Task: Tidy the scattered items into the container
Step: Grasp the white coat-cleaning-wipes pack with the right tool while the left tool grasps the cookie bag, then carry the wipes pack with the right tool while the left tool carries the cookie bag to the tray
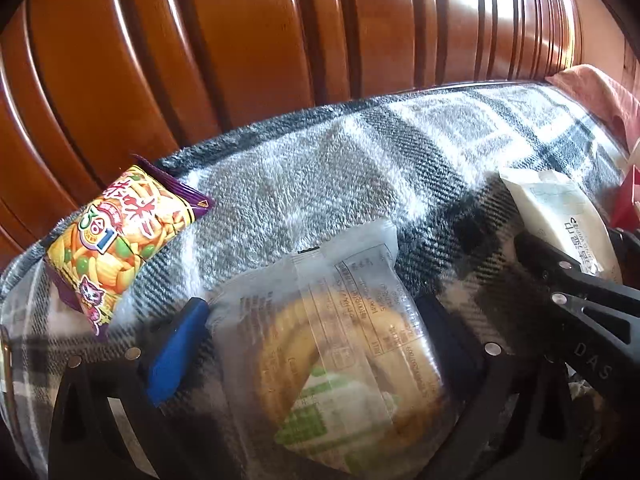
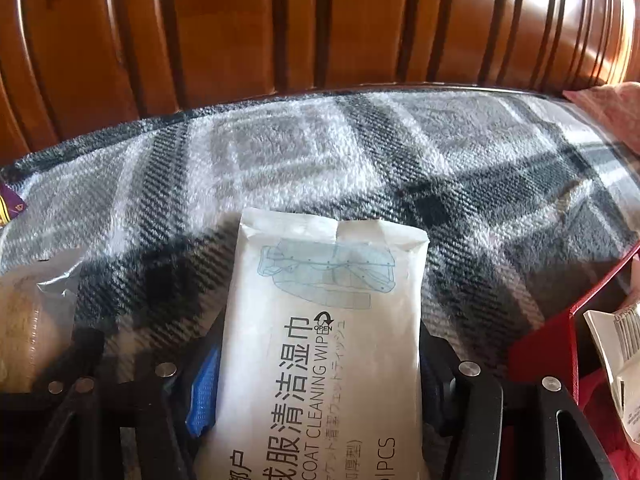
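My left gripper [image 1: 316, 332] is shut on a clear-wrapped ring pastry [image 1: 340, 364], held over the plaid blanket [image 1: 320, 176]. A yellow and purple snack bag [image 1: 124, 240] lies on the blanket to its left. My right gripper [image 2: 320, 364] is shut on a white pack of coat cleaning wipes [image 2: 320, 320]; the pack also shows at the right in the left wrist view [image 1: 568, 216]. The pastry shows at the left edge of the right wrist view [image 2: 28, 328]. A red container [image 2: 548, 348] sits at the right, with a white packet [image 2: 616, 356] inside.
A wooden slatted backrest [image 1: 240, 40] rises behind the blanket. A pink cloth [image 2: 608, 108] lies at the far right. The right gripper's black frame [image 1: 580, 292] is close to the right of my left gripper.
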The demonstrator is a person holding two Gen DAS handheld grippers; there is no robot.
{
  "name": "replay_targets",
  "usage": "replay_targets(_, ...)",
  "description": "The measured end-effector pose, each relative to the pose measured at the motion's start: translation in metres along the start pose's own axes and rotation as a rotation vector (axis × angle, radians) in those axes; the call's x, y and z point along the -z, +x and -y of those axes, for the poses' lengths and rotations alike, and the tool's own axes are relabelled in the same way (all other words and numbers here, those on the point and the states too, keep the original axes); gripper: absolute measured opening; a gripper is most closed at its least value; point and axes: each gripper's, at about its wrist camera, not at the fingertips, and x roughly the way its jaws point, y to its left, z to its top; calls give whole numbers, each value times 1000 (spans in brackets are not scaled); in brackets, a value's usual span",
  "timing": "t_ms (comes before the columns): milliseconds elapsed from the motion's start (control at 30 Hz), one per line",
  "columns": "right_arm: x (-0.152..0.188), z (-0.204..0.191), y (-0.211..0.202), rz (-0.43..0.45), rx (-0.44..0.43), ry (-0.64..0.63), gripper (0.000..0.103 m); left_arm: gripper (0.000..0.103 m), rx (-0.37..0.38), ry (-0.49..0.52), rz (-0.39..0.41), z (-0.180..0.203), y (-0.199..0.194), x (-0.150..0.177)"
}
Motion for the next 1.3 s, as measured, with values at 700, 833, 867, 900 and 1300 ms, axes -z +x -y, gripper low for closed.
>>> replay_targets(700,0,6,-20,-2,-46,81,55,81,-53,108,26,22,0,-41)
replay_targets(833,-8,-1,-46,54,-40,56,55,81,-101,86,99,14,-27,-53)
replay_targets(867,-11,-3,-51,67,-35,48,55,81,-100,71,106,8,-35,-54)
replay_targets(900,-13,-5,-57,77,-36,47,55,82,-95,55,114,-1,-50,-47)
replay_targets(1300,-6,16,-114,112,-6,124,55,83,-38,-1,195,-18,-152,-20)
